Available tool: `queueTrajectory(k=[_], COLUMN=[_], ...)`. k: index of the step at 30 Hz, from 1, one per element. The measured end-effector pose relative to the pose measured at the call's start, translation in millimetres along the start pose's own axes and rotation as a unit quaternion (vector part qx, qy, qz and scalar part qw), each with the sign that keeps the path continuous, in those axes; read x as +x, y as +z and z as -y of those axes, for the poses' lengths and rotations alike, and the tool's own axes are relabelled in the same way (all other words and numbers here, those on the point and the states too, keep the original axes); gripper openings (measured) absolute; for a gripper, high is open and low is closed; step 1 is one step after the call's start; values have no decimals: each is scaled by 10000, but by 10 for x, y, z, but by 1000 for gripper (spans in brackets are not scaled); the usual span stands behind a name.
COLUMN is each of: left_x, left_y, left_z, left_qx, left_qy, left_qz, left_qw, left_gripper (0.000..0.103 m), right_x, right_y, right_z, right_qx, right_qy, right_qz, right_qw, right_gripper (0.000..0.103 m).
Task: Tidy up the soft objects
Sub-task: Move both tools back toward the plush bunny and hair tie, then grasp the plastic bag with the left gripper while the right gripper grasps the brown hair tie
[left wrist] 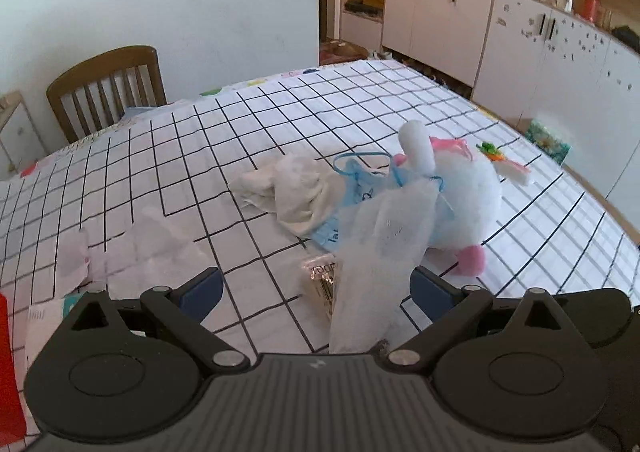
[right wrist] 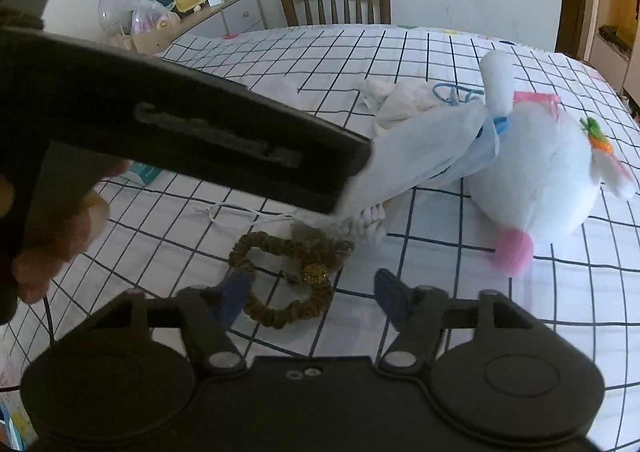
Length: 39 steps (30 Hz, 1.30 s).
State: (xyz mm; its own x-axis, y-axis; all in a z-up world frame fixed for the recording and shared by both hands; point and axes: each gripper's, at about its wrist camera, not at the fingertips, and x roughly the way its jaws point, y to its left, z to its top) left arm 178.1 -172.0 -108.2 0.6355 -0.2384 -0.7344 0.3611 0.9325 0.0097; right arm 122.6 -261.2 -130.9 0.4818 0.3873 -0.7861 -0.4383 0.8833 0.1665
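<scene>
Right gripper [right wrist: 308, 292], jaws apart, astride brown scrunchie [right wrist: 288, 280] near us | left gripper [left wrist: 316, 288] spread, white mesh cloth [left wrist: 380, 252] between | scrunchie: light, soft; we grasp its band.

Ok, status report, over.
Right tool open over brown scrunchie. Left tool open, white cloth draped through it. Plush toy beside, clear of scrunchie.

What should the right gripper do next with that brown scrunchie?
Probably lower a little further and close. The right gripper is open, its fingers either side of the brown scrunchie, which lies flat on the checked tablecloth; the pads don't seem to press it yet.
</scene>
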Motion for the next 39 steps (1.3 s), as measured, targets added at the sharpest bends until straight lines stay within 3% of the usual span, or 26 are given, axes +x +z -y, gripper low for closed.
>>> queueTrajectory(k=[6,8,10,14,19,25,39], left_x=[165,213,258,317,346,318,-38], left_y=[7,12,18,26,39,31,-14], left_z=[73,130,173,210,207,146,-269], left_qx=[70,228,357,403,396,291,-148], left_qy=[-37,-29,-29,-6,-52,-107,39], left_qz=[-108,-137,-203,-261,-338,-349,-75], left_qw=[9999,9996,9992,9988,9986,9989,9999], left_gripper=[99,90,72,65,38,23,12], right_x=[37,41,50,52,26,-49,-506], right_y=[-29,-45,-57,-58,-86,-121,-47], right_z=[-2,-1,11,12,-2,-33,-42], right_qx=[-50,-52,-11,-78,-58,-117,-29], right_qy=[28,-27,-77,-157,-141,-216,-177], right_qz=[-101,-122,-147,-131,-119,-22,547], right_qw=[9999,9999,9999,9998,9998,9997,9983], right_gripper=[44,41,37,33,21,13,6])
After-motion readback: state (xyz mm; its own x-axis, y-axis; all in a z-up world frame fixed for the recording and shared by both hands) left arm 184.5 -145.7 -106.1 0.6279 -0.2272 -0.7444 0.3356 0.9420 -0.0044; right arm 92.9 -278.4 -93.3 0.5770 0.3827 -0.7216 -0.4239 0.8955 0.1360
